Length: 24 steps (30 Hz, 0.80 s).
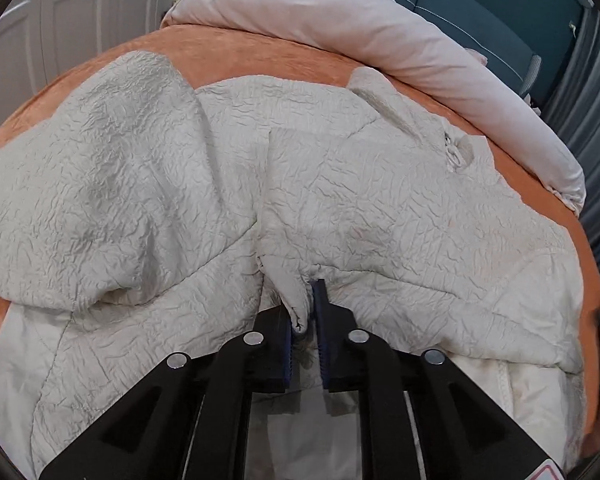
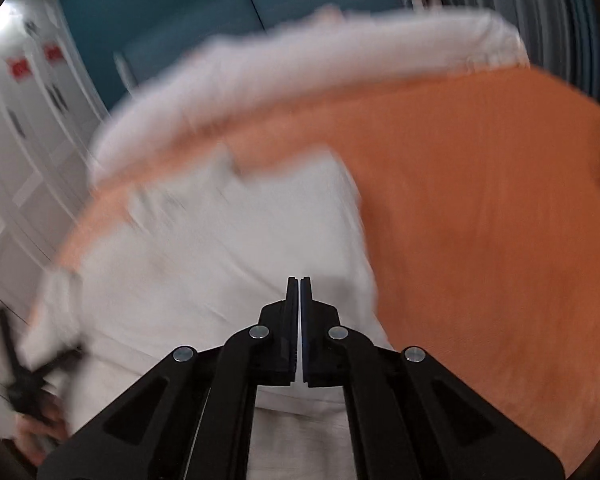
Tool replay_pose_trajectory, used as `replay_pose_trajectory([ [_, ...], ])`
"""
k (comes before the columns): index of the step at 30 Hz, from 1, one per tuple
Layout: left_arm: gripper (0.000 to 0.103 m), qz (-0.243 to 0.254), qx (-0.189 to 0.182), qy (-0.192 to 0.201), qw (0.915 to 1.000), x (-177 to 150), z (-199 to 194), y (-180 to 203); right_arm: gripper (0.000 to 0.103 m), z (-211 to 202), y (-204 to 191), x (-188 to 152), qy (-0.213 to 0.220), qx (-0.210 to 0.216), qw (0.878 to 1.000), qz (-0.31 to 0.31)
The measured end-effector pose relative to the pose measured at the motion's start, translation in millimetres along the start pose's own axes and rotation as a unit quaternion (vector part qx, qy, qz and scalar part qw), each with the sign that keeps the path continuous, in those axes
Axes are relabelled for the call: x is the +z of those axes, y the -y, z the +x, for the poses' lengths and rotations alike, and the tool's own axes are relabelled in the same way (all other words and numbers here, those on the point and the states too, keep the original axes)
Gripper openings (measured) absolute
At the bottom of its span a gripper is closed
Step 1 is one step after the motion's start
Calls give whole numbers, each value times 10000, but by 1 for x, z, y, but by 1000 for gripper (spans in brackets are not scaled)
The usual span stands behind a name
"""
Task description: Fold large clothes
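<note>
A cream, crinkle-textured quilted jacket (image 1: 160, 160) lies spread over an orange bedspread (image 1: 260, 56), one part folded across itself. My left gripper (image 1: 306, 300) is low over the jacket's near edge, shut on a bunched fold of its fabric, which puckers towards the jaws. The right wrist view is blurred by motion. There the jacket (image 2: 220, 240) fills the left and middle, and my right gripper (image 2: 299, 280) hangs above its right part with the jaws pressed together and nothing between them. At the lower left of that view a hand (image 2: 40, 420) holds the other gripper.
A pale pink duvet (image 1: 380, 32) is rolled along the far side of the bed. Behind it stands a teal headboard (image 1: 480, 8). White wardrobe doors (image 2: 20, 140) are to the left. Bare orange bedspread (image 2: 480, 220) stretches right of the jacket.
</note>
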<state>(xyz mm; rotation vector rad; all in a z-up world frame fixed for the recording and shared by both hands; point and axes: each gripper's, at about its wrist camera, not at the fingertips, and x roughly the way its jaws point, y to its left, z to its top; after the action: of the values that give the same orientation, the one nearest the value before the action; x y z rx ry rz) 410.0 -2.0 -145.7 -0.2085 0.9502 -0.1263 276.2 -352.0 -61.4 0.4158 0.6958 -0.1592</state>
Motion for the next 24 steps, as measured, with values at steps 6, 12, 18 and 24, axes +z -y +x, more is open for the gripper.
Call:
replay_pose_trajectory([
  [6, 15, 168, 172, 189, 9995, -10, 4, 7, 0, 81, -26, -41, -1440, -183, 9863, -786],
  [12, 21, -193, -247, 6, 9995, -12, -34, -23, 14, 21, -30, -25, -1035, 51, 9946, -80],
  [18, 75, -776, -140, 153, 9968, -74, -148, -103, 67, -108, 11, -75, -943, -149, 9941, -522],
  [24, 76, -1821, -163, -713, 9806, -148, -196, -204, 73, -184, 75, -162, -1844, -388, 9820, 86],
])
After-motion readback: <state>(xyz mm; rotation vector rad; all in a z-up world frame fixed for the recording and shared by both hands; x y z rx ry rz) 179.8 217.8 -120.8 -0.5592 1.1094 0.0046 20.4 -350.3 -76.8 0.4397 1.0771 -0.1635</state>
